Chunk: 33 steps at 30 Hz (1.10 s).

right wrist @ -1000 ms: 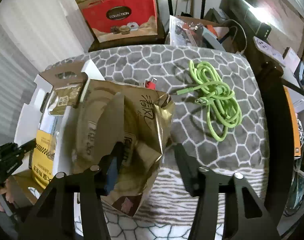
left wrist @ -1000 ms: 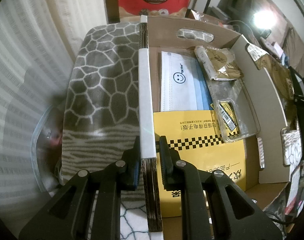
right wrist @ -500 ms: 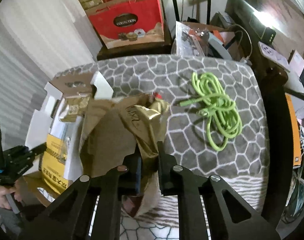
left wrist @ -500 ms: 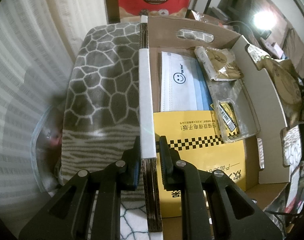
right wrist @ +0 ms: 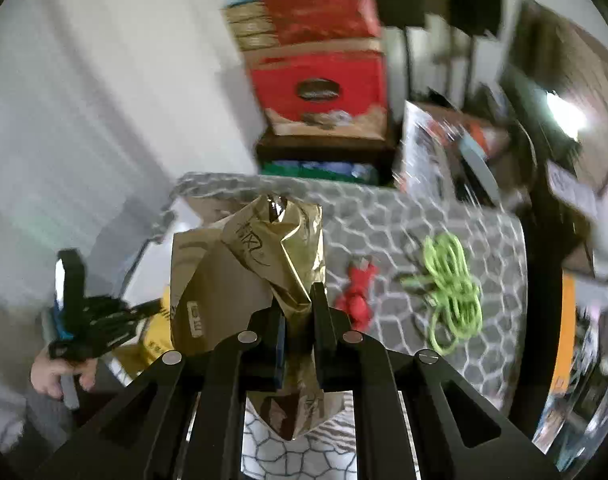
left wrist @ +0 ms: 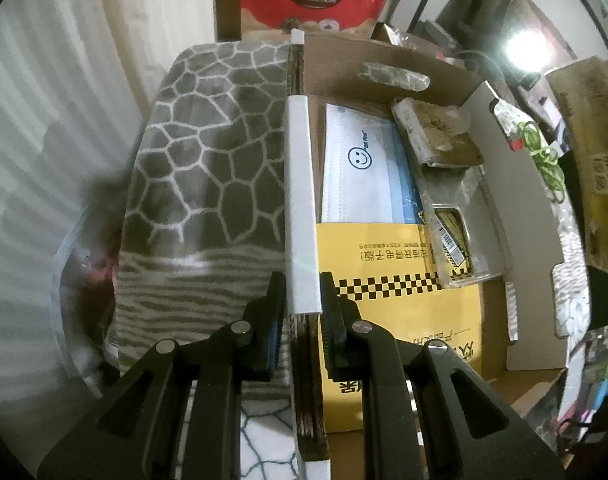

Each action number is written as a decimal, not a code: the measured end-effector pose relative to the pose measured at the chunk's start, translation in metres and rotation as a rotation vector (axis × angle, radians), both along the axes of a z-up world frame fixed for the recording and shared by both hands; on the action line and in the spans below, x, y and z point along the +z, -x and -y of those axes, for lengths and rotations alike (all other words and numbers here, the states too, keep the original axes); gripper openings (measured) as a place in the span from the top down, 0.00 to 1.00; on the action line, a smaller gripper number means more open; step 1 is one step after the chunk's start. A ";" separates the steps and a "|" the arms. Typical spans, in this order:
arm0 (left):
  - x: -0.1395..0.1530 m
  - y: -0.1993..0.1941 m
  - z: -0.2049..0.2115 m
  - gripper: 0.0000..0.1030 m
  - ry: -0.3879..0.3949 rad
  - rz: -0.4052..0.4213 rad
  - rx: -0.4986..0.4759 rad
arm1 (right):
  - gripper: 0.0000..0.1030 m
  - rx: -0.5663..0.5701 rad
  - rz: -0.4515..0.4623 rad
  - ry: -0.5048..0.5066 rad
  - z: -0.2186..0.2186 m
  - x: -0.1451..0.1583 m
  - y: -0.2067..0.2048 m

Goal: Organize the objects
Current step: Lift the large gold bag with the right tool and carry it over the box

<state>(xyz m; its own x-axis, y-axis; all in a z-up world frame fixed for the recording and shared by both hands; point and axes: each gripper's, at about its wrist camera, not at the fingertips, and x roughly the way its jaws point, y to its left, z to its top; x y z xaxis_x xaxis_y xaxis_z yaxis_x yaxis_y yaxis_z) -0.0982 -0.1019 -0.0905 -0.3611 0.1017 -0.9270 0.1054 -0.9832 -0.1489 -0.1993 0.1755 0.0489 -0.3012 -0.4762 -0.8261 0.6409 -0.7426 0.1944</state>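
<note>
Grey honeycomb cloth (left wrist: 207, 152) covers the desk under my cardboard box (left wrist: 516, 208). My left tongs (left wrist: 301, 292) are pinched tight on the box's near wall (left wrist: 299, 184), I'd say to steady it for loading. Masks (left wrist: 356, 168) and a yellow envelope (left wrist: 388, 276) lie inside. My right tongs (right wrist: 297, 312) are clamped on a crumpled gold bag (right wrist: 279, 248), lifted just beside the box. Farther right, a green cable (right wrist: 452, 280) waits on the cloth.

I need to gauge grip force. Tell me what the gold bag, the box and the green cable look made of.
Gold bag: looks like metallised foil or film, glossy, sharply creased, glinting.
Box: corrugated cardboard, matte brown, fluted layers showing along the wall edge that the left gripper clamps.
Green cable: probably rubbery or braided sheath; too blurred to tell.
</note>
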 end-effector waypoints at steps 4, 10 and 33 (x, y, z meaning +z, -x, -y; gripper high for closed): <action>0.003 -0.002 0.005 0.82 -0.020 -0.004 0.017 | 0.91 0.128 -0.025 -0.033 0.036 0.009 -0.018; 0.021 -0.010 0.024 0.65 -0.114 -0.045 0.065 | 0.91 0.328 -0.040 -0.107 0.095 -0.009 -0.050; 0.034 -0.013 0.028 0.59 -0.105 -0.068 0.003 | 0.89 0.834 -0.036 -0.313 0.177 -0.099 -0.085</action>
